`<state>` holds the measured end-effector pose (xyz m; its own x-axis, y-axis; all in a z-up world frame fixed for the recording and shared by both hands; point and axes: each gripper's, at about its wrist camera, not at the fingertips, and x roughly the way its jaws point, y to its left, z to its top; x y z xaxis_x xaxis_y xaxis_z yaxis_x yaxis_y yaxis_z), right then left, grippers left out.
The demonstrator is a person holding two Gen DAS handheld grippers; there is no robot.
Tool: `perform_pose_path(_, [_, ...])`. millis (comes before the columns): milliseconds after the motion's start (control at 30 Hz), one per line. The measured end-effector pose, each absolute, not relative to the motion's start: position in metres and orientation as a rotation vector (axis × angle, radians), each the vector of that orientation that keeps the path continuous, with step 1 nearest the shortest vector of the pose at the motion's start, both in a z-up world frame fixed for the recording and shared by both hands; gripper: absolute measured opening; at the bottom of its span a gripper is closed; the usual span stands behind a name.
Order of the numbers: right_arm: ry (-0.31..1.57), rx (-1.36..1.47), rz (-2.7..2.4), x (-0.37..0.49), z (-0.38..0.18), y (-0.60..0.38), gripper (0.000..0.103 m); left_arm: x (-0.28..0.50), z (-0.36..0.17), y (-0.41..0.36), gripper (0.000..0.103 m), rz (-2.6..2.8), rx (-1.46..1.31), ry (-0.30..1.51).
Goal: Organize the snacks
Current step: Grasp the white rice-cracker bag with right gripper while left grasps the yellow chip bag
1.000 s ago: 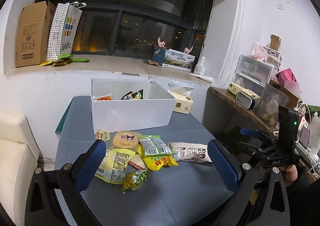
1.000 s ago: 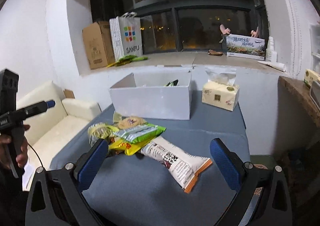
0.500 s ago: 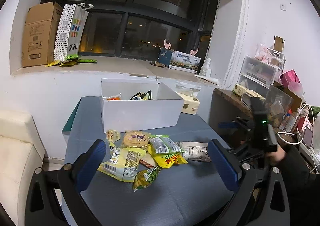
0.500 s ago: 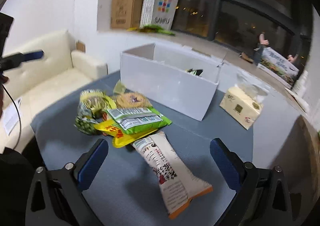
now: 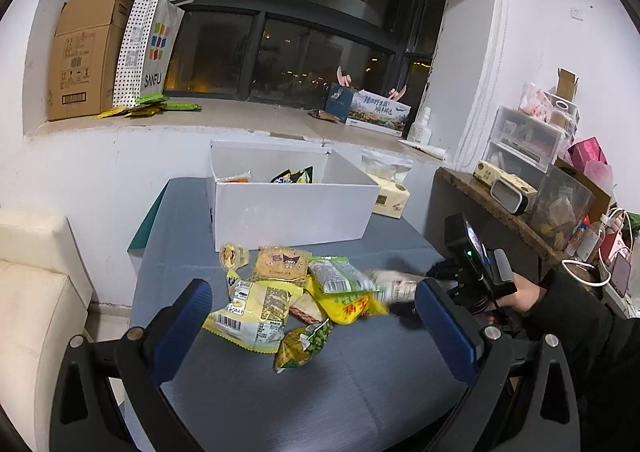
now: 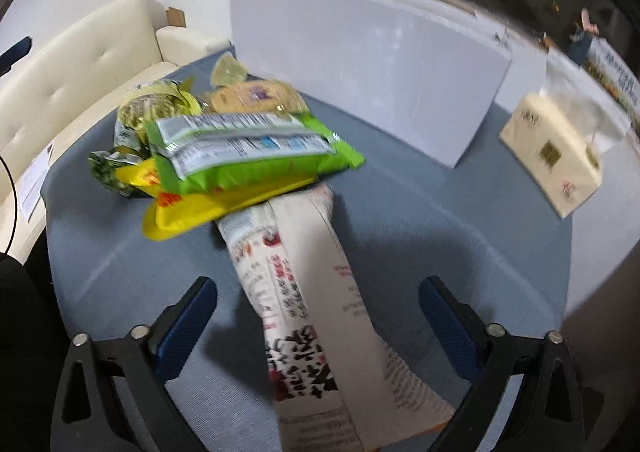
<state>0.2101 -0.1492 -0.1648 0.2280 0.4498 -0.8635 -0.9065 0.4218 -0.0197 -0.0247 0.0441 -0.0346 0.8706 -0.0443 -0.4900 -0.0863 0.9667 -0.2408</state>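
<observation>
Right tongs (image 6: 318,320) wide, low, straddling one long white packet (image 6: 316,312) on the desk (image 6: 420,228). Left tongs (image 5: 312,316) wide, hovering. One white box (image 5: 288,208).

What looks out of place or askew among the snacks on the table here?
Nothing is spilled or torn. The loose snacks lie in an untidy overlapping heap in front of the white box: the green packet sits atop the yellow one, whose edge covers the long white packet between the open right gripper jaws.
</observation>
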Motion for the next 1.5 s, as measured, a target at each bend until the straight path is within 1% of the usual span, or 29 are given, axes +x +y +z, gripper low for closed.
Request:
perform_pose_path(33, [0.945, -0.598, 1.027, 0.212, -0.169, -0.149, 0.042, -0.024, -0.036, 0.045, 0.103, 0.025, -0.261, 0.519])
perform_pose_path(67, [0.972, -0.597, 1.035, 0.212, -0.174, -0.149, 0.042, -0.024, -0.038, 0.046, 0.103, 0.028, -0.262, 0.522])
perform_pose_path(133, [0.953, -0.604, 1.027, 0.207, -0.173, -0.152, 0.039, -0.023, -0.042, 0.049, 0.103, 0.034, -0.268, 0.532])
perform_pose_path(300, [0.95, -0.594, 0.981, 0.192, -0.166, -0.166, 0.038, -0.018, -0.053, 0.054, 0.103, 0.043, -0.259, 0.572])
perform_pose_path(467, [0.956, -0.45, 0.97, 0.183, -0.155, -0.197, 0.038, -0.005, -0.074, 0.057, 0.103, 0.04, -0.229, 0.646])
perform_pose_path(567, [0.945, -0.314, 0.916, 0.172, -0.141, -0.224, 0.039, 0.011, -0.09, 0.06, 0.103, 0.046, -0.206, 0.698])
perform_pose_path(733, [0.866, -0.113, 0.875, 0.154, -0.116, -0.257, 0.039, 0.042, -0.109, 0.073, 0.103, 0.012, -0.215, 0.757])
perform_pose_path(933, [0.802, -0.066, 0.875, 0.141, -0.097, -0.266, 0.039, 0.078, -0.125, 0.081, 0.103, 0.008, -0.204, 0.829])
perform_pose_path(1067, [0.792, -0.06, 0.89, 0.138, -0.094, -0.261, 0.039, 0.102, -0.143, 0.082, 0.102, 0.031, -0.182, 0.911])
perform_pose_path(1100, [0.792, -0.052, 0.9, 0.138, -0.094, -0.26, 0.039, 0.106, -0.148, 0.082, 0.101, 0.027, -0.192, 0.922])
perform_pose_path(1133, [0.791, -0.051, 0.907, 0.137, -0.095, -0.258, 0.039, 0.107, -0.152, 0.082, 0.087, 0.021, -0.202, 0.93])
perform_pose_path(1167, [0.792, -0.054, 0.91, 0.136, -0.096, -0.256, 0.039, 0.107, -0.155, 0.08, 0.067, 0.021, -0.205, 0.939])
perform_pose_path(1200, [0.794, -0.059, 0.916, 0.135, -0.097, -0.253, 0.039, 0.105, -0.157, 0.079, 0.067, 0.023, -0.21, 0.937])
perform_pose_path(1267, [0.795, -0.072, 0.926, 0.133, -0.099, -0.249, 0.039, 0.099, -0.155, 0.078, 0.061, 0.028, -0.21, 0.913])
perform_pose_path(1367, [0.802, -0.081, 0.939, 0.13, -0.101, -0.244, 0.039, 0.079, -0.146, 0.086, 0.057, 0.048, -0.255, 0.841])
perform_pose_path(1500, [0.794, -0.072, 0.94, 0.129, -0.1, -0.241, 0.039, 0.052, -0.12, 0.095, 0.056, 0.078, -0.284, 0.728])
